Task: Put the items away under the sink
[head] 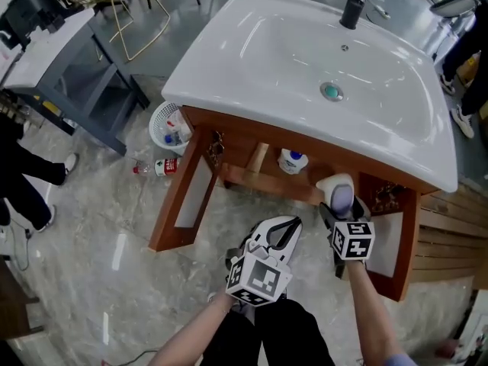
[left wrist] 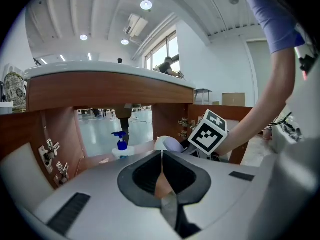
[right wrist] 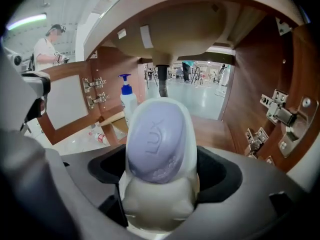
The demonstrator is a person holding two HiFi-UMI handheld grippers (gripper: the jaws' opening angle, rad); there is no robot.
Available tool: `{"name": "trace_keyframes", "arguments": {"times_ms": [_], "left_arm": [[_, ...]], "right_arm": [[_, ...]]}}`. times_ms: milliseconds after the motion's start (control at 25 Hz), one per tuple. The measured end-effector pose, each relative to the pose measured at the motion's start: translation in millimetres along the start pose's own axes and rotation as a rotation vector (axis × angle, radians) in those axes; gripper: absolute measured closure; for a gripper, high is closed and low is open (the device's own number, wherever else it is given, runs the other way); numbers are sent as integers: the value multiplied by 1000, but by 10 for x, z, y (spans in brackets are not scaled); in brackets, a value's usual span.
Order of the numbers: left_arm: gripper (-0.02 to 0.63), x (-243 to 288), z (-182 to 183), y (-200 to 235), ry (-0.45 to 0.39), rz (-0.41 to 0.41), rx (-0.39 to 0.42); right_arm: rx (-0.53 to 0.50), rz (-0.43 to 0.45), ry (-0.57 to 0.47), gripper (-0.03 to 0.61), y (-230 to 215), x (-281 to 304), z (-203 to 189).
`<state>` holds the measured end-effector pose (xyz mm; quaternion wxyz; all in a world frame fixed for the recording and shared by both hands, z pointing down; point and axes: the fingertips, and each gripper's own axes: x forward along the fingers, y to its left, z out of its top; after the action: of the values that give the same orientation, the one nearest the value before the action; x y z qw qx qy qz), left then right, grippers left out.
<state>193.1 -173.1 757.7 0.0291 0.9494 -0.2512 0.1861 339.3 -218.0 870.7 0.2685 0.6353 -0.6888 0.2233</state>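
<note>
Gripping soap dish [right wrist: 159, 206] in right hand-held gripper [right wrist: 160, 181], left hand-held gripper [left wrist: 162, 170] closed, empty.

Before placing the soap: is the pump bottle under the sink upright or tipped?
Upright: the pump bottle stands with its blue pump on top.

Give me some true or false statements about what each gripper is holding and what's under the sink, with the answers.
1. The right gripper holds a soap dish carrying purple soap. True.
2. The left gripper holds a bottle. False: its jaws are together with nothing between them.
3. A pump bottle stands on the shelf under the sink. True.
4. The cabinet doors are shut. False: they stand open.
</note>
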Motion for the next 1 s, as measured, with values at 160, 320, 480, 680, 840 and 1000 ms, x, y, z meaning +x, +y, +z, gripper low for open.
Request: {"name": "trace_keyframes", "arguments": {"times_ms": [160, 320, 480, 680, 840, 1000], "left_arm": [[595, 31, -111, 20, -18, 4, 2], [595, -11, -200, 39, -23, 6, 3], [595, -58, -356, 74, -11, 18, -18], [595, -58, -421, 73, -12, 16, -23], [595, -81, -484, 72, -1, 8, 1], [595, -125, -540, 132, 0, 20, -10]], "right_arm": [[-18, -29, 14, 160, -122, 211, -80], [-34, -57, 31, 161, -237, 384, -90], [-15, -54, 37, 160, -266, 535, -77], [8, -45, 40, 160, -277, 678, -80], [-4, -39, 27, 160, -297, 745, -53], [33, -8, 17, 161, -311, 817, 37]]}}
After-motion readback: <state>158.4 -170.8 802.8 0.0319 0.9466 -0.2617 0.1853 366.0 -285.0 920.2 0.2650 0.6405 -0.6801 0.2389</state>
